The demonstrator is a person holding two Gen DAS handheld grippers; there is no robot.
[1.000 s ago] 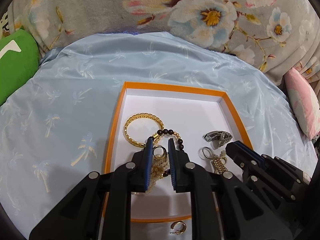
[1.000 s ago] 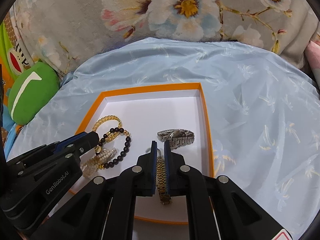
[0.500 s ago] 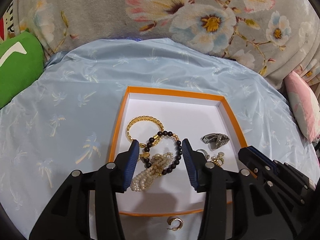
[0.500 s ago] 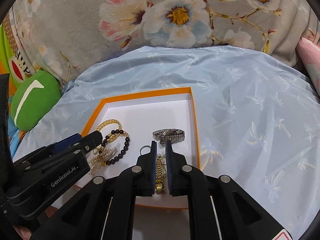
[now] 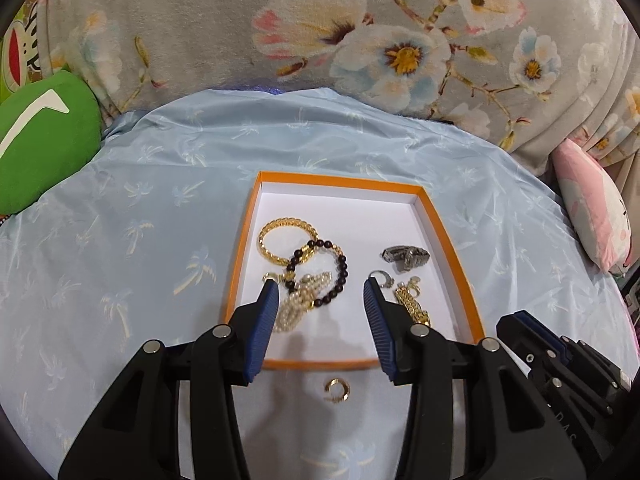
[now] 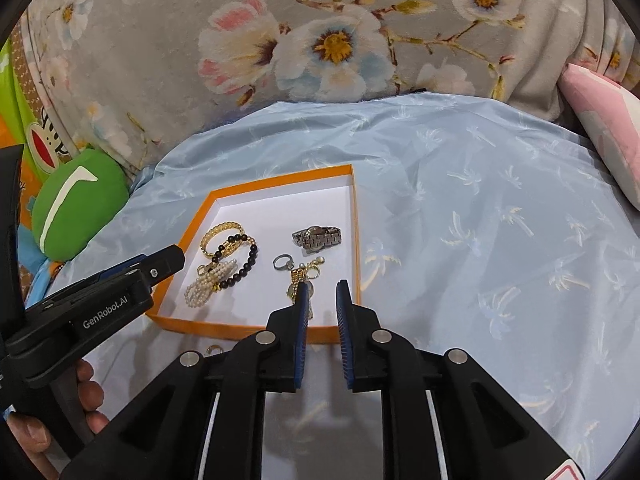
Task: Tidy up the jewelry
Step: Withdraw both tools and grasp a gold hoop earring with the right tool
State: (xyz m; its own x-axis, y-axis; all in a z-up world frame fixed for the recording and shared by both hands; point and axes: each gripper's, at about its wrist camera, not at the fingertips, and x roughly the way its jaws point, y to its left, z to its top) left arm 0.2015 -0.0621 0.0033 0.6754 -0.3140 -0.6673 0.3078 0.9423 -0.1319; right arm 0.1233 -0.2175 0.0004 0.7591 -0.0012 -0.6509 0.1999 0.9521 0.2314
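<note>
An orange tray (image 5: 452,248) with a white floor sits on the blue cloth. In it lie a gold bangle (image 5: 280,226), a dark bead bracelet (image 5: 342,268), a pearl bracelet (image 5: 304,300), a silver watch (image 5: 406,256) and a gold watch (image 5: 412,304). A small gold earring (image 5: 337,390) rests on the cloth outside the tray's near rim. My left gripper (image 5: 320,284) hangs open above the tray's near half, holding nothing. My right gripper (image 6: 323,284) is over the tray's near right corner. Its jaws are opening, with nothing between them, and the gold watch (image 6: 298,280) lies just beyond.
A floral grey blanket (image 6: 320,40) rises behind the cloth. A green plush toy (image 6: 76,204) lies at the left and a pink cushion (image 5: 592,208) at the right. A person's hand (image 6: 90,396) grips the left tool. Bare blue cloth (image 6: 500,240) spreads right of the tray.
The left jaws spread apart from around the pearls and ring. The right jaws parted from the gold watch, which now lies in the tray. Both grippers drew back toward the near rim.
</note>
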